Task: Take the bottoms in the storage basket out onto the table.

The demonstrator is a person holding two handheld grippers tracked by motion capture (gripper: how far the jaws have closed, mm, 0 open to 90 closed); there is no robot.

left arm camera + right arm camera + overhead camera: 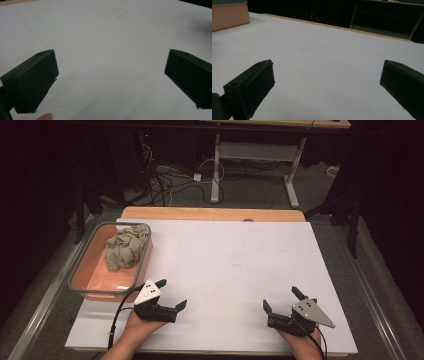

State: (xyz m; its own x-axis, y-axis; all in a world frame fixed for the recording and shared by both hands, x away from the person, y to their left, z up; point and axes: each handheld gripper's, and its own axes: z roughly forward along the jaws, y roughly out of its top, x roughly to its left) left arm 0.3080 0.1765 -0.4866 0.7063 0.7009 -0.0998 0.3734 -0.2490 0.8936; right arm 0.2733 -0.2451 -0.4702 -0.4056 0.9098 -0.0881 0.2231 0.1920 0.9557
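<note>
Cloth (125, 247), crumpled and grey-beige, lay heaped in the far end of a salmon-pink tub (90, 275) with a grey rim, which stood at the table's left edge, about ten o'clock from the table centre in the high view. White sheet (225, 265) covered most of the wooden table (210, 213).

High view: left gripper (170, 295) sat at seven o'clock, just beside the tub's near corner, jaws spread wide, nothing between them. Right gripper (281, 301) sat at five o'clock, well apart from the tub, jaws likewise spread and holding nothing. Each was held by a hand coming in from the near edge.

Left gripper view: both black jaws stood far apart over bare white sheet; a fingertip (45, 116) showed at six o'clock.

Right gripper view: jaws wide, bare sheet between them; the tub's pink wall (229, 15) showed at ten o'clock, the table's wooden far edge beyond.
</note>
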